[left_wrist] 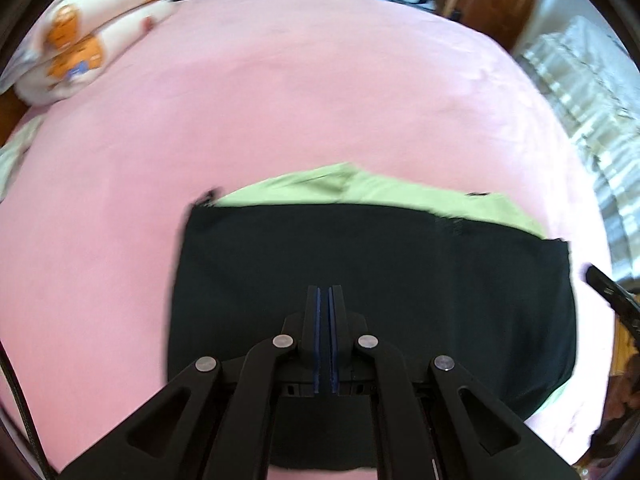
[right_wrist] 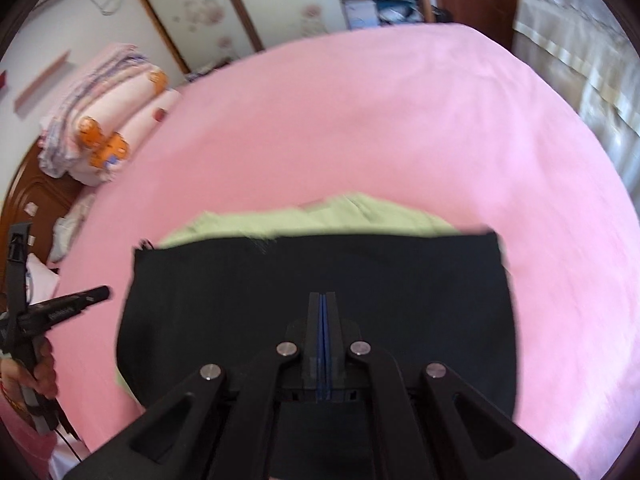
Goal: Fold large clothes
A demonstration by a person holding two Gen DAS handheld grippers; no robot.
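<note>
Folded black-and-green garment (left_wrist: 360, 264), soft rectangle on smooth pink sheet (left_wrist: 280, 100).

Folded black-and-green garment (left_wrist: 372, 276) lies on pink-sheeted bed (left_wrist: 280, 100), near edge. Stacked patterned quilts (left_wrist: 92, 36) sit far left on bed, apparently at the headboard. Curtain (left_wrist: 580, 100) hangs right.

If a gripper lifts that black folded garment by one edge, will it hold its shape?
Probably not. The black garment lies flat and limp on the pink bedsheet, so it should drape and sag. Its folded layers, with green fabric showing beneath, would likely slide apart. It looks light, unlikely to resist a push.
</note>
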